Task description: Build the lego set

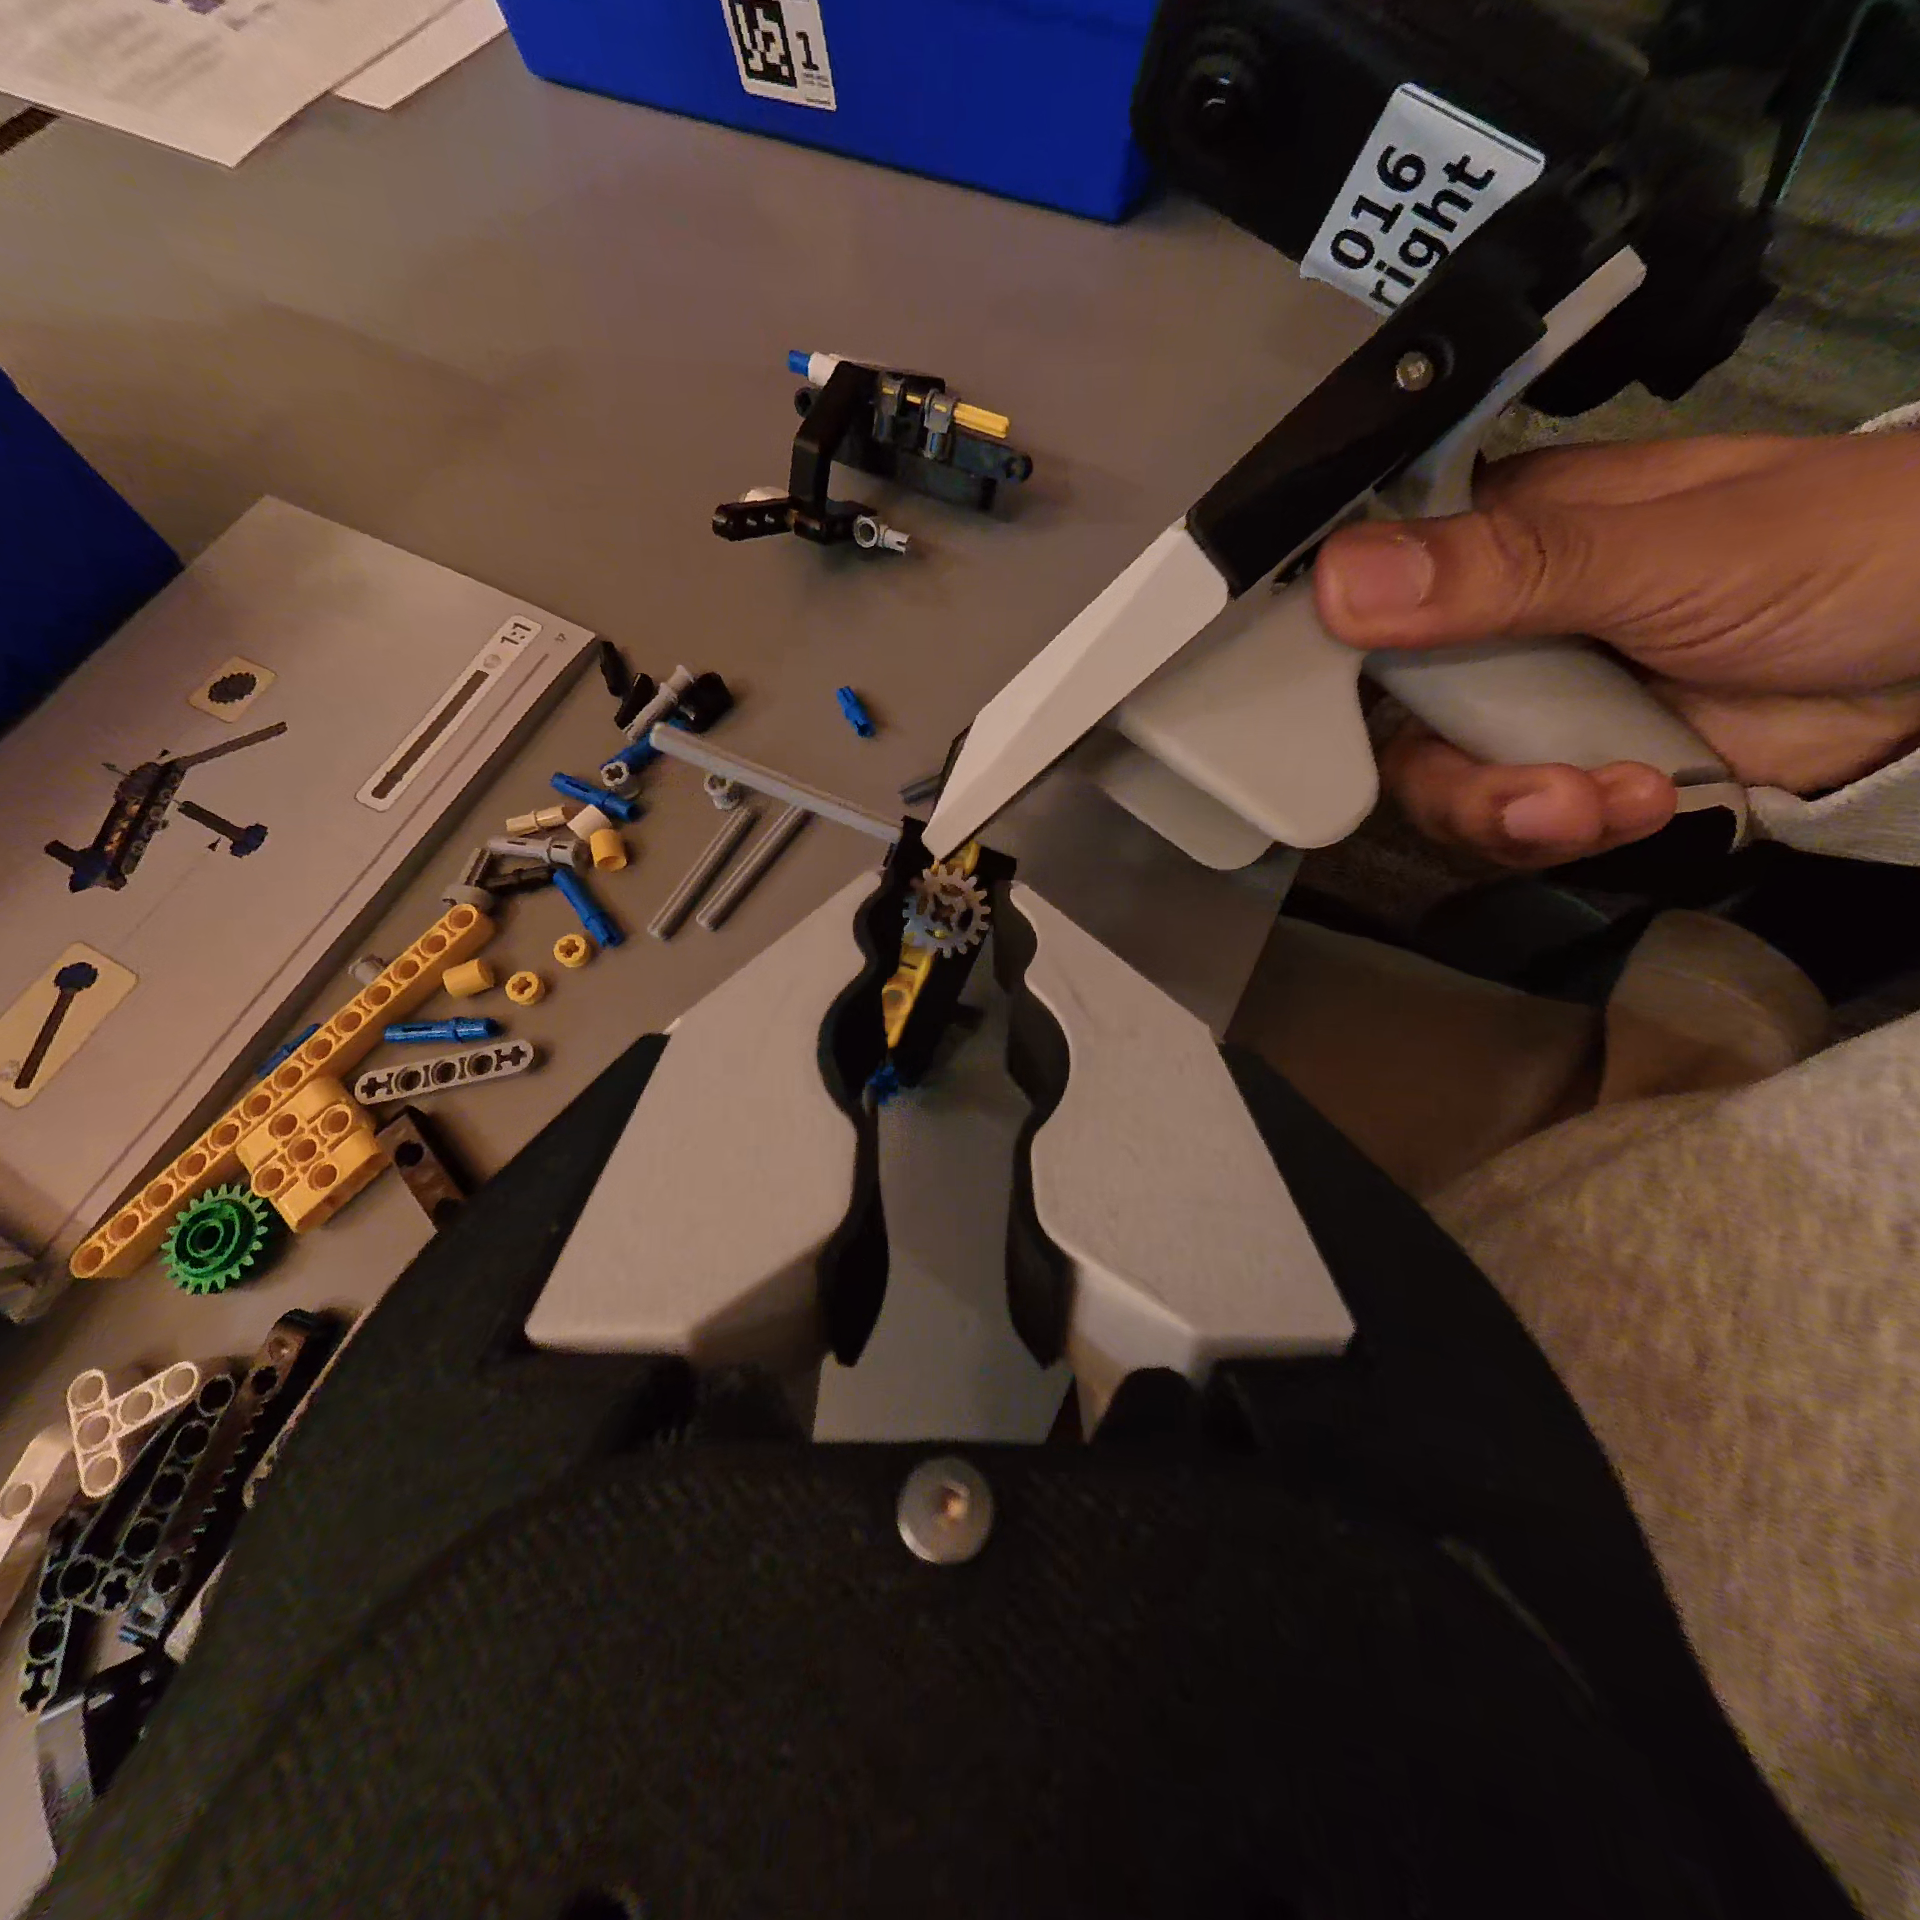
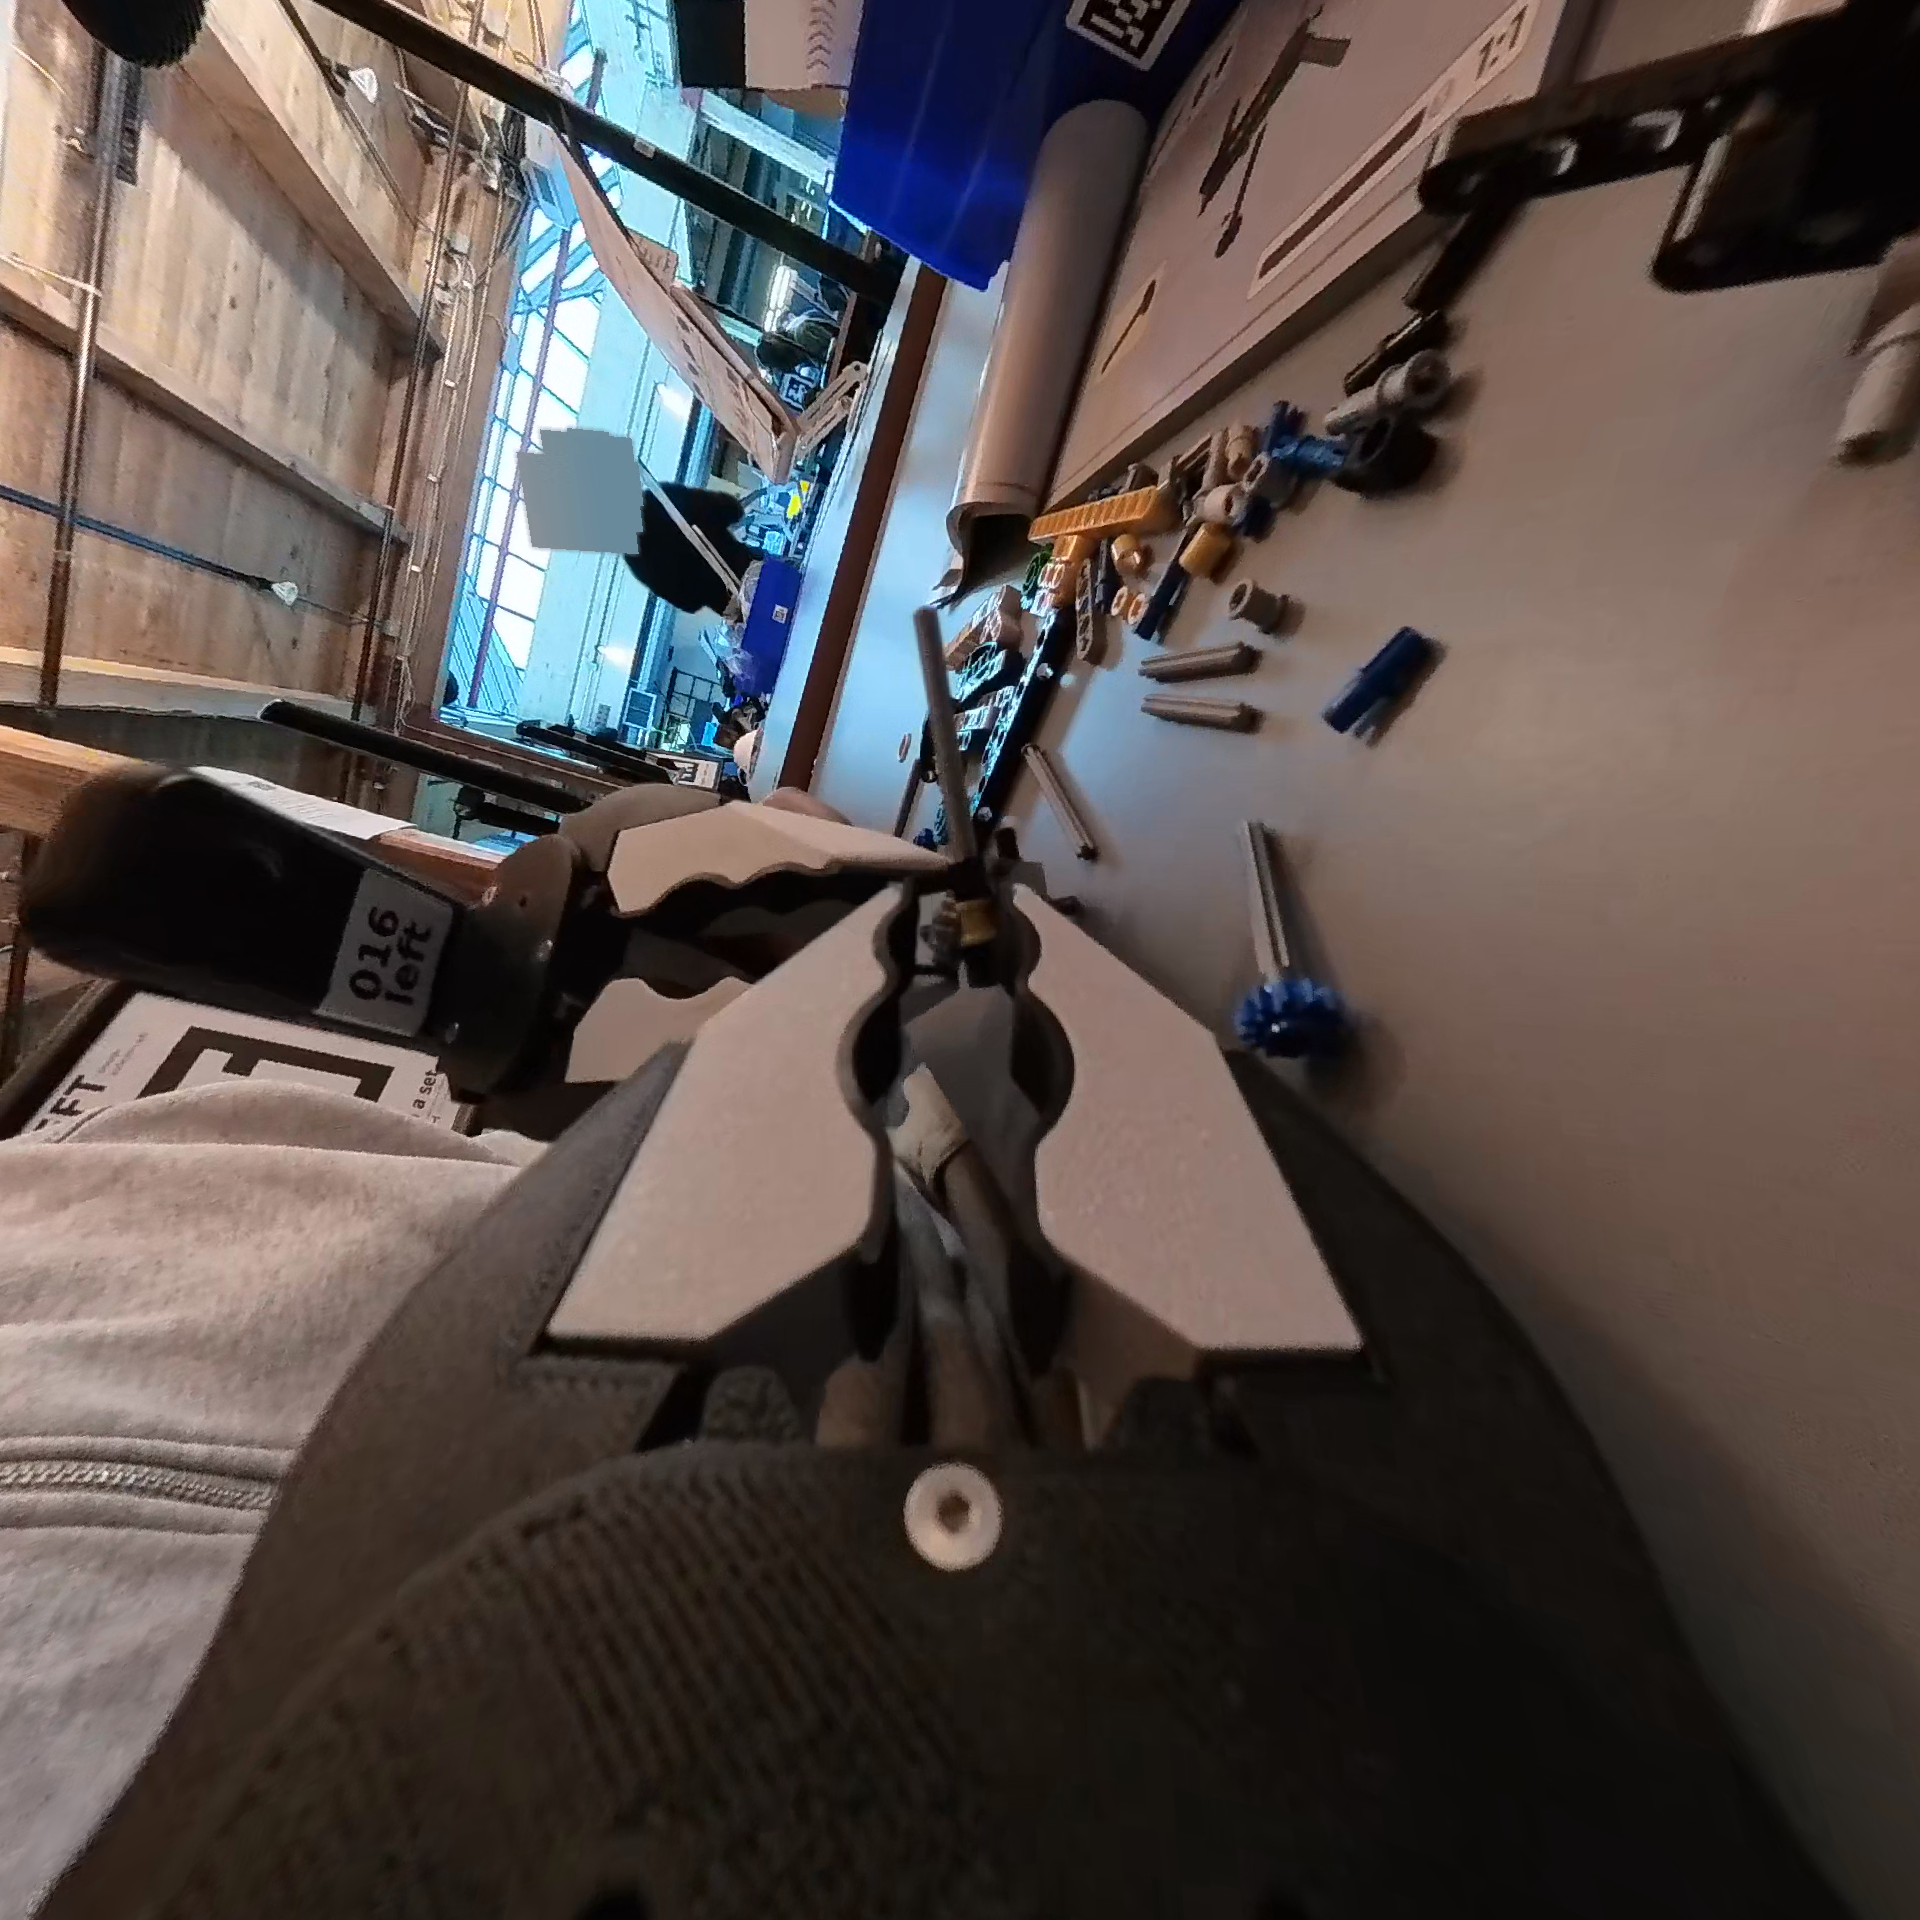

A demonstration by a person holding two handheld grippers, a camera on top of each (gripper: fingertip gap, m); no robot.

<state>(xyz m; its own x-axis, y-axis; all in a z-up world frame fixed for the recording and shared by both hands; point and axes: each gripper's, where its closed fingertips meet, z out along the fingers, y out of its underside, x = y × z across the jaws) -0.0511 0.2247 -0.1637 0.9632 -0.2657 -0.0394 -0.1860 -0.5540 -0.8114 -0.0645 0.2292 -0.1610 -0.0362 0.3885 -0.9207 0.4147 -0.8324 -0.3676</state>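
My left gripper [image 1: 940, 894] is shut on a small lego assembly [image 1: 925, 987] of a yellow beam, black parts and a grey gear [image 1: 943, 914], held above the grey table [image 1: 468, 343]. My right gripper [image 2: 961, 899] is shut on a long grey axle [image 2: 940, 727]. In the left wrist view the right gripper [image 1: 940, 831] comes in from the upper right and its tips meet the top of the assembly, with the axle [image 1: 769, 779] sticking out to the left. The left gripper [image 2: 914, 857] also shows in the right wrist view.
An open instruction booklet [image 1: 260, 727] lies at the left. Loose pieces lie beside it: a long yellow beam [image 1: 281, 1091], a green gear [image 1: 213, 1242], two short grey axles [image 1: 727, 873], blue pins. A black sub-assembly [image 1: 883, 447] and a blue bin [image 1: 935, 94] stand farther back. A blue gear on an axle [image 2: 1294, 1013] lies on the table. My left and right fingertips are right by each other.
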